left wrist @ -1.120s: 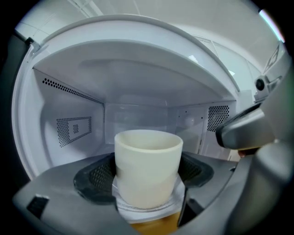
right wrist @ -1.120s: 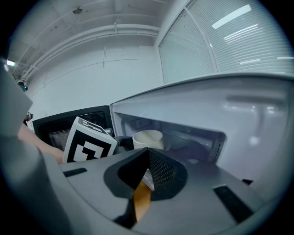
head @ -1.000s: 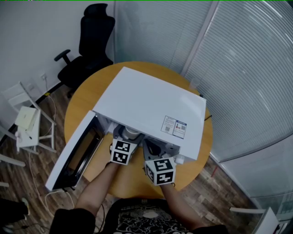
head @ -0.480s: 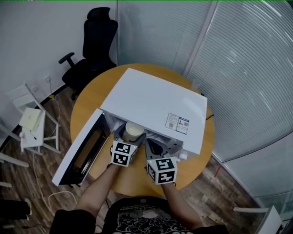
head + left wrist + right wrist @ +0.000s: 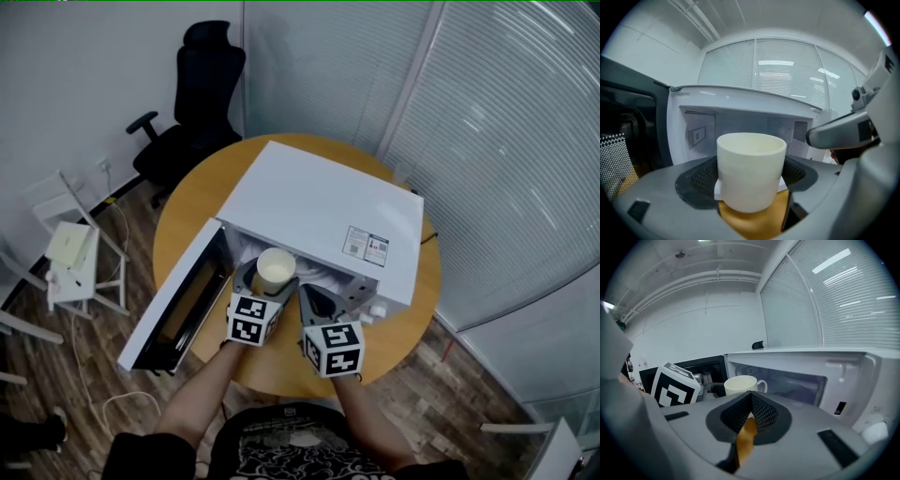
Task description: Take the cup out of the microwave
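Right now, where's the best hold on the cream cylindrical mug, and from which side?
Take the cream mug across its plain round body, low down, from the open front of the white microwave, as the left gripper does. It stands upright, straight-walled, and its loop handle points away toward the cavity, clear of both jaws.

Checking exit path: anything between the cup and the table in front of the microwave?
Nothing visible. The left gripper holds the cup at the microwave mouth; the door is swung wide left, and the right gripper is shut alongside, off the path to the table.
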### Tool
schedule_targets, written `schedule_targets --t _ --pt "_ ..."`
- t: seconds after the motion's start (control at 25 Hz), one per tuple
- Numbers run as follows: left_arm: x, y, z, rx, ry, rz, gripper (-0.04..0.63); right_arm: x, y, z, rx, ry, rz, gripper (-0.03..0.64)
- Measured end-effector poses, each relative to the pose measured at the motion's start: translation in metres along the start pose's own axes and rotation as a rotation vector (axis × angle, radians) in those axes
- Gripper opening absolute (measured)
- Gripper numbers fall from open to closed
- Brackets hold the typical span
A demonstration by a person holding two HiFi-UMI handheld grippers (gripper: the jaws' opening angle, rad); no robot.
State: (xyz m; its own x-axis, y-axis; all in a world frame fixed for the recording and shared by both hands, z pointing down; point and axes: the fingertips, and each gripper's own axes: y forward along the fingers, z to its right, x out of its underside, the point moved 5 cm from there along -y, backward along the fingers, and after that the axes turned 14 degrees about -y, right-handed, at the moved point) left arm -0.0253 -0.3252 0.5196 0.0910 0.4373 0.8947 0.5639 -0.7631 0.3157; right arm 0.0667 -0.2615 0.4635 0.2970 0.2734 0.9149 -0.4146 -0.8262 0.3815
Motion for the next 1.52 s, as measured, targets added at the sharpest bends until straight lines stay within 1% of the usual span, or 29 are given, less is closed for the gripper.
schedule_targets --t 0.4,0.68,1.0,1.52 --pt "0.006 -0.033 0.001 0.000 -0.003 0.019 0.417 -0.004 -0.021 -0.015 0.023 -0.010 0.004 0.015" --pt "0.004 -0.065 0.010 0.003 -0.018 0.024 0.417 -0.003 -0.039 -0.029 0.037 -0.022 0.010 0.015" --pt "0.009 -0.100 0.016 0.010 -0.015 0.031 0.417 -0.001 -0.055 -0.048 0.052 -0.029 0.023 0.015" --pt "0.013 -0.145 0.031 0.044 -0.018 0.060 0.417 0.003 -0.076 -0.077 0.074 -0.058 0.053 0.015"
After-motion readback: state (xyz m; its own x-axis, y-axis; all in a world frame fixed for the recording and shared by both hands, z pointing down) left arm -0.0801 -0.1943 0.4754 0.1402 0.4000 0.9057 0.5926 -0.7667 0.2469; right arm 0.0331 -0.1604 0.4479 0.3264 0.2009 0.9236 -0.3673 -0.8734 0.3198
